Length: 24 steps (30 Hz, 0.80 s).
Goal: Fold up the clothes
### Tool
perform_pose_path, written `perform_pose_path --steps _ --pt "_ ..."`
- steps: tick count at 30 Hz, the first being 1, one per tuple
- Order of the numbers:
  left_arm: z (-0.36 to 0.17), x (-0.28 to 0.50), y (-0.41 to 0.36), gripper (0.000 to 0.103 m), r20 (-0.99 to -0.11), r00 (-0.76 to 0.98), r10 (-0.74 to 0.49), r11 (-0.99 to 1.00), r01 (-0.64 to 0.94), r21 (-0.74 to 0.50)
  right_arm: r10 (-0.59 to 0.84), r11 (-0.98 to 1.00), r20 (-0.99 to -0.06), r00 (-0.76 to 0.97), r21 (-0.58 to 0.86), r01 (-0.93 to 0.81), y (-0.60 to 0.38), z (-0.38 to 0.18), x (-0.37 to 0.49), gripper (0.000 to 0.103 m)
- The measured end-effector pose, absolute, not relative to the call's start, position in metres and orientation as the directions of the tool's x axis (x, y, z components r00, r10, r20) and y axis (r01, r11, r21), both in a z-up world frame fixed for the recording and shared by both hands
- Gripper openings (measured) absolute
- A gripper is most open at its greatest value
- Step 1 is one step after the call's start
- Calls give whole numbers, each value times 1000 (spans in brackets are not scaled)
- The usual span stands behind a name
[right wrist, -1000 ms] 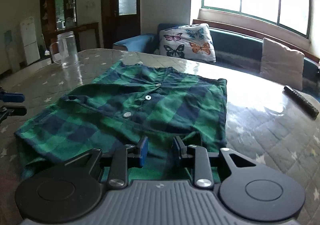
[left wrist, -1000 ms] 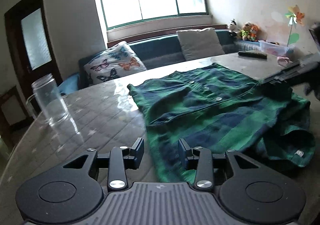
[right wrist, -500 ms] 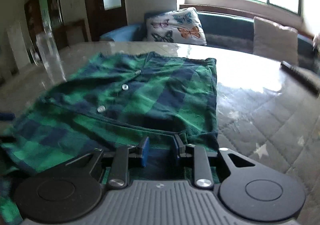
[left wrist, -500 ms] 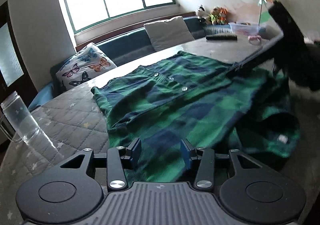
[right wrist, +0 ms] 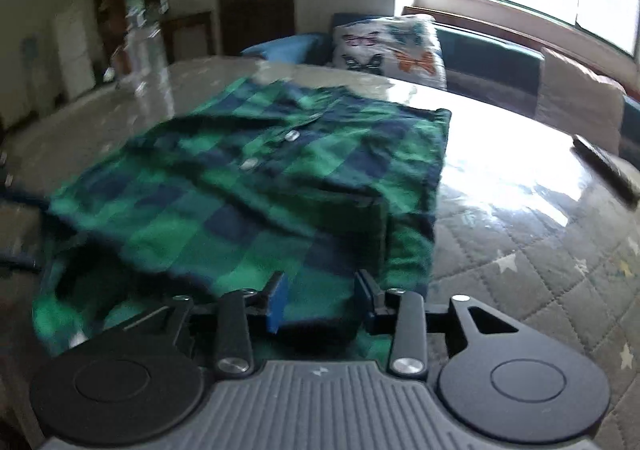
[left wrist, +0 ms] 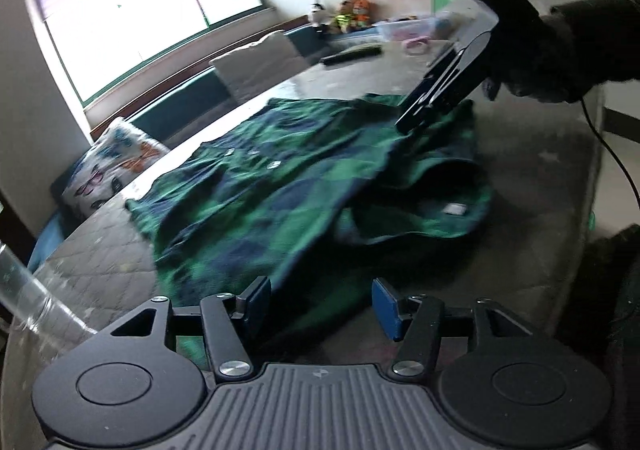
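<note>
A: Where is the shirt (left wrist: pixel 288 185)?

B: On the table (right wrist: pixel 520 217), lying flat, buttons up. One side is bunched.

A: Will it be hard to move?

B: No. It looks soft, light and floppy. I would pinch it at an edge or corner.

A: What are the hand-held grippers doing?

B: The left hand-held gripper (left wrist: pixel 322 304) is opening wide over the hem. It holds nothing. The right hand-held gripper (right wrist: pixel 322 300) is opening too, with cloth between its jaws but not pinched.
</note>
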<state>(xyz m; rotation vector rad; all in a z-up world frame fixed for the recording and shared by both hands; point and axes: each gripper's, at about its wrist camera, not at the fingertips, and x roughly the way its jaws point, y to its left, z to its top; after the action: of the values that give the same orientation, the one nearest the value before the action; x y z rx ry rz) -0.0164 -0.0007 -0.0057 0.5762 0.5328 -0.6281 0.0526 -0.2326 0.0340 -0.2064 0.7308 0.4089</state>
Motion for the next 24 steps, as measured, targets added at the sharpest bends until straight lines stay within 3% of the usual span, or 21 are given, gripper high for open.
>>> perform_pose_path --steps 8,13,20,24 --pt "-16 -18 -24 61 -598 680 -424 621 700 354 275 876 -679 681 -115 -468 -223 46 34 39" --pt "-16 -17 -27 61 -594 683 -424 621 697 358 363 868 -634 683 -37 -496 -204 50 41 42" --pt "-15 -16 -29 61 -571 701 -427 630 683 369 377 842 -677 633 -34 -538 -189 37 42 43" --pt "-9 -13 -25 56 -548 707 -448 646 679 349 365 837 -687 629 -54 -544 -198 43 30 50"
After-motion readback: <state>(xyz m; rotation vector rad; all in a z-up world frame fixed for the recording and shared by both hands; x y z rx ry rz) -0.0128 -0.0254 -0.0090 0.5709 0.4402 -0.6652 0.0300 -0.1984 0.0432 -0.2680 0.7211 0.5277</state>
